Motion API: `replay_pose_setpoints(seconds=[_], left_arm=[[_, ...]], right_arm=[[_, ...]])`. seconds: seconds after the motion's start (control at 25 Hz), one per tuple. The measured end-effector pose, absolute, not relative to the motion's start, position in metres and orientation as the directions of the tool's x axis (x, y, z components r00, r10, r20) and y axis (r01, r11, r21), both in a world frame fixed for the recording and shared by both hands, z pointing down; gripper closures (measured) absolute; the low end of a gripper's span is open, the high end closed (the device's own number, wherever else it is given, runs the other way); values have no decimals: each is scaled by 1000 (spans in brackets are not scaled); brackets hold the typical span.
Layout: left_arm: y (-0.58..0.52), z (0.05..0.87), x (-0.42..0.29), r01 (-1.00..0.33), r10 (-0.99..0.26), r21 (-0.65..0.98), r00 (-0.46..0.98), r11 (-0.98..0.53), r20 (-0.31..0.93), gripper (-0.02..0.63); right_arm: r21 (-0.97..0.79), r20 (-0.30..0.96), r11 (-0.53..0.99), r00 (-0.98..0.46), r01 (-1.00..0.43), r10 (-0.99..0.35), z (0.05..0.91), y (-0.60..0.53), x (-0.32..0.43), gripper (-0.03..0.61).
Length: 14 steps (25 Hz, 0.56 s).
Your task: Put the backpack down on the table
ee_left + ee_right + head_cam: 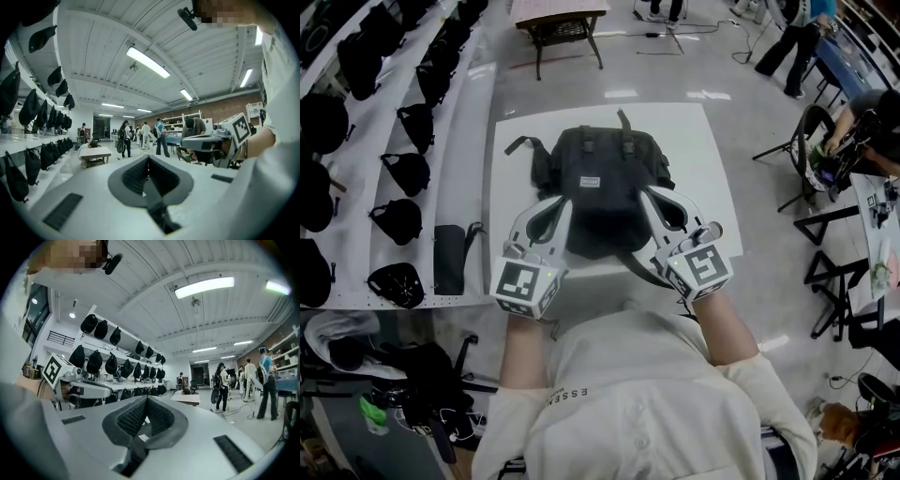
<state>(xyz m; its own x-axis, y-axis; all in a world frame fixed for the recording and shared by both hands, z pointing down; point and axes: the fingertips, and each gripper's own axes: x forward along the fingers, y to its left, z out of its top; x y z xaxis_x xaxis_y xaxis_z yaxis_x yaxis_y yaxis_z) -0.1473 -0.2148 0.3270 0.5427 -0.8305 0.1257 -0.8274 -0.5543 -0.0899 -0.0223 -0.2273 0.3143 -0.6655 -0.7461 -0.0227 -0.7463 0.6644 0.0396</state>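
Note:
A black backpack [600, 183] hangs in front of me over the white table [712, 197], its shoulder straps toward me. My left gripper [565, 202] is shut on the left shoulder strap [158, 213], which runs down out of the closed jaws in the left gripper view. My right gripper [645, 193] is shut on the right shoulder strap [135, 452], a dark band with a small white label. Each gripper view looks level across the room and shows the other gripper beside it: the right gripper [212, 142] and the left gripper [89, 388]. The pack's body is out of both gripper views.
White shelves [478, 150] with several black bags run along the left, next to the table. A small wooden table [559, 21] stands beyond the white one. People [795, 39] and black stands and chairs [825, 234] fill the right side.

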Motion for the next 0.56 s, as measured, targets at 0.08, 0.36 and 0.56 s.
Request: replay_pose_setpoints(seconds=[0.08,0.36,0.56], left_arm=[[-214,326,-147,-826,-829,-89,545,-557,129,611],[-212,318,-145,-831,-835,-90,540,-549,108,611],[-212,319,-144,-829,-831,-78,544,-554,114,611]], right_arm=[[27,-24,658,-659,-752,-752,315,-228,-19,565],[34,-19,664,-664,-747,-747,314,-227,-17,565],[49,-48,683,-685,-729,-727,312,-221,-17,565]])
